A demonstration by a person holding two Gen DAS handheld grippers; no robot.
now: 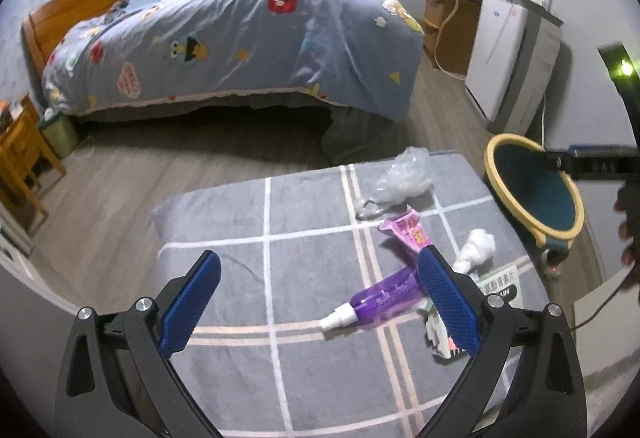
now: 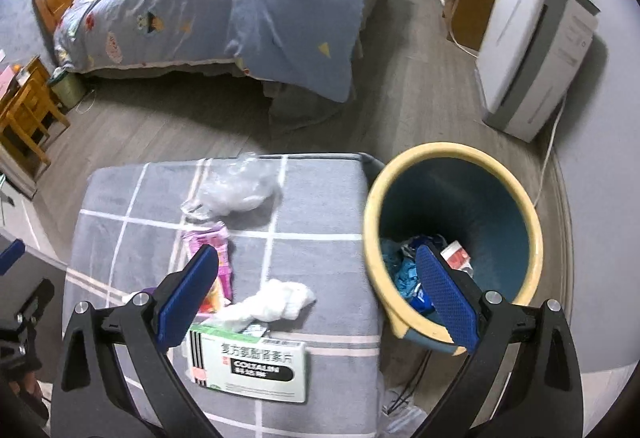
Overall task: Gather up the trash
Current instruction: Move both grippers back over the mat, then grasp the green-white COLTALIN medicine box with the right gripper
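Although the left gripper (image 1: 320,290) hides part of the medicine box (image 2: 256,366), its jaws stand wide open and empty above the purple plastic bottle (image 1: 384,298). The right gripper (image 2: 318,282) is open too, beside the round bin (image 2: 532,222). A crumpled tissue (image 2: 280,302), a pink wrapper (image 2: 218,238) and a clear bag (image 2: 240,190) lie on the checked cloth (image 2: 320,250).

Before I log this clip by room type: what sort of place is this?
Most likely a home bedroom: a bed with a cartoon-print duvet, a wooden nightstand by the wall, and a grey checked surface strewn with litter beside a wastebasket.

The left tool (image 1: 320,302) is held wide apart above a purple spray bottle (image 1: 378,300) laid on the grey checked counter (image 1: 300,358).
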